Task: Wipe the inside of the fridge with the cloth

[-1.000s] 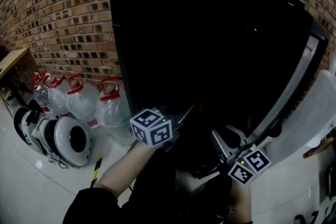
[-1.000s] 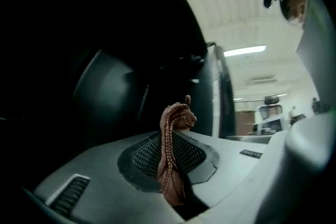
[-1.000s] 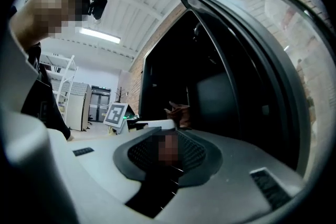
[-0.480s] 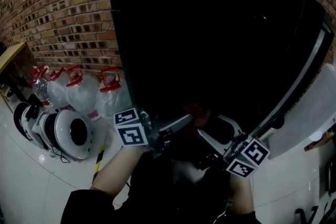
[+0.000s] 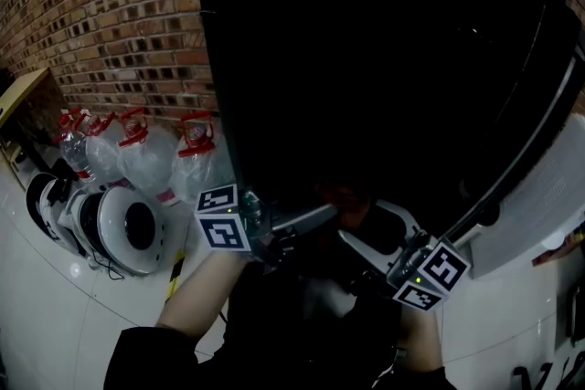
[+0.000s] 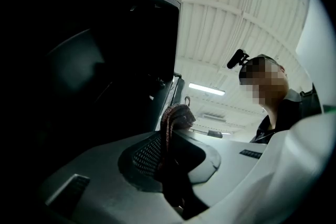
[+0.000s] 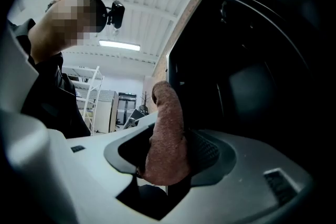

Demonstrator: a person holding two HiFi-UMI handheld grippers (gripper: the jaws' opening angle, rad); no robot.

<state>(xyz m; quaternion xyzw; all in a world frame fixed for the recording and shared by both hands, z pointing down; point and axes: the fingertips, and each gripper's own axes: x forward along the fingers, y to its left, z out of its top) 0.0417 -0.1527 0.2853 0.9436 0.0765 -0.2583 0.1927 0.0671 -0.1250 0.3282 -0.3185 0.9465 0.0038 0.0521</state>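
A black fridge point(image 5: 366, 59) fills the head view, and its inside is too dark to read. In front of its lower part a reddish-brown cloth point(image 5: 345, 195) hangs between my two grippers. My left gripper point(image 5: 327, 213) reaches in from the left and is shut on a thin edge of the cloth point(image 6: 176, 115). My right gripper point(image 5: 361, 221) comes from the lower right. Its jaws have just been opening and now stand wide apart. A thick fold of the cloth point(image 7: 168, 113) stands between them in the right gripper view, with a gap at its left side.
The fridge door point(image 5: 539, 187) stands open at the right. Left of the fridge, against the brick wall point(image 5: 91, 14), stand several clear water jugs with red caps point(image 5: 137, 162) and a round white device point(image 5: 123, 235). The floor is white tile.
My left gripper has rolled and shifted left. The right gripper's jaws have spread wider around the cloth. Both grippers sit slightly closer to the fridge opening.
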